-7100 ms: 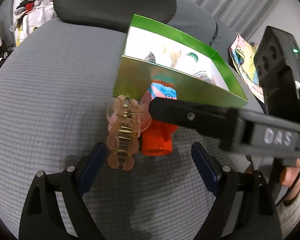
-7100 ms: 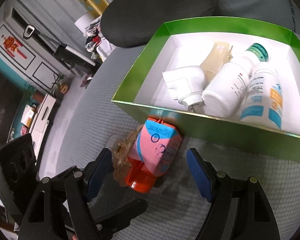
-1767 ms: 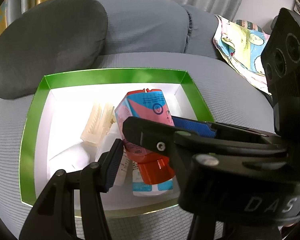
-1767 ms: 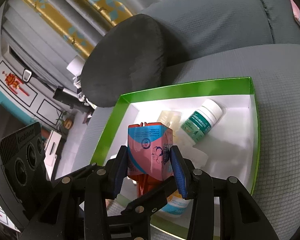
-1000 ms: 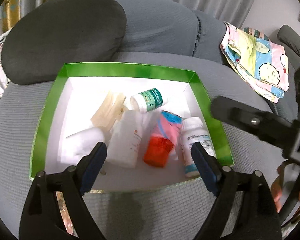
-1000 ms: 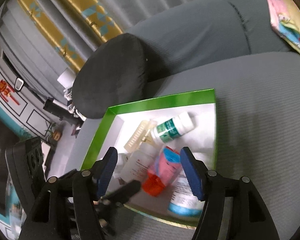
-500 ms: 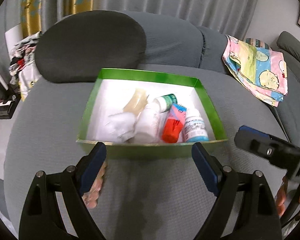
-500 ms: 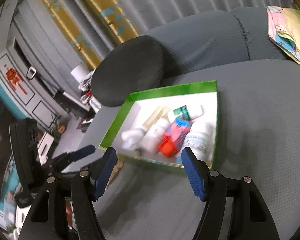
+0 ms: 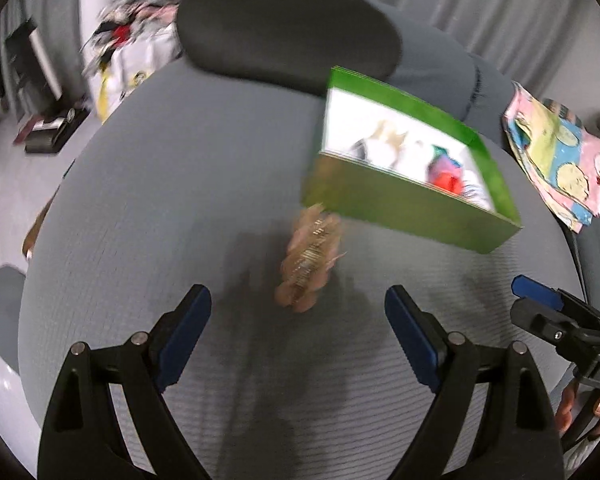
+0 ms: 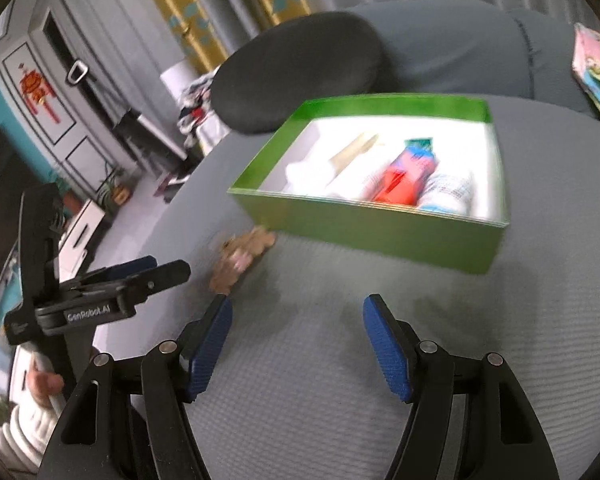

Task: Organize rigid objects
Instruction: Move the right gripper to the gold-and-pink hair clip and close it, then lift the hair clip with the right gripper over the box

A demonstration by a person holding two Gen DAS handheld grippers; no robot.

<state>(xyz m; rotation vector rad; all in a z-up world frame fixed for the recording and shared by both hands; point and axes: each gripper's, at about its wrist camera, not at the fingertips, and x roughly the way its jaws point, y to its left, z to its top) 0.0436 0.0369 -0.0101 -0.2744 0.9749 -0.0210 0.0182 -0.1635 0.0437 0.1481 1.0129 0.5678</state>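
Note:
A green box point(image 9: 412, 208) point(image 10: 380, 232) with a white inside stands on the grey seat cushion. In it lie white bottles point(image 10: 446, 192), a red-capped pink and blue bottle point(image 10: 408, 174) point(image 9: 444, 170) and a pale clip. A tan hair claw clip point(image 9: 310, 264) point(image 10: 240, 260) lies on the cushion just outside the box's near left corner. My left gripper point(image 9: 298, 326) hangs open right in front of the clip, with nothing between its fingers. My right gripper point(image 10: 296, 344) is open and empty over bare cushion in front of the box.
A dark round cushion point(image 9: 288, 24) leans behind the box. A patterned cloth point(image 9: 556, 160) lies at the right on the sofa. To the left the seat point(image 9: 140, 200) drops off to a floor with cabinets and clutter. A hand point(image 10: 44, 384) holds the left gripper.
The pink and blue bottle, earlier held over the box, now lies inside it. Both grippers have pulled back from the box; the left view has swung left, bringing the hair clip between its fingers' line.

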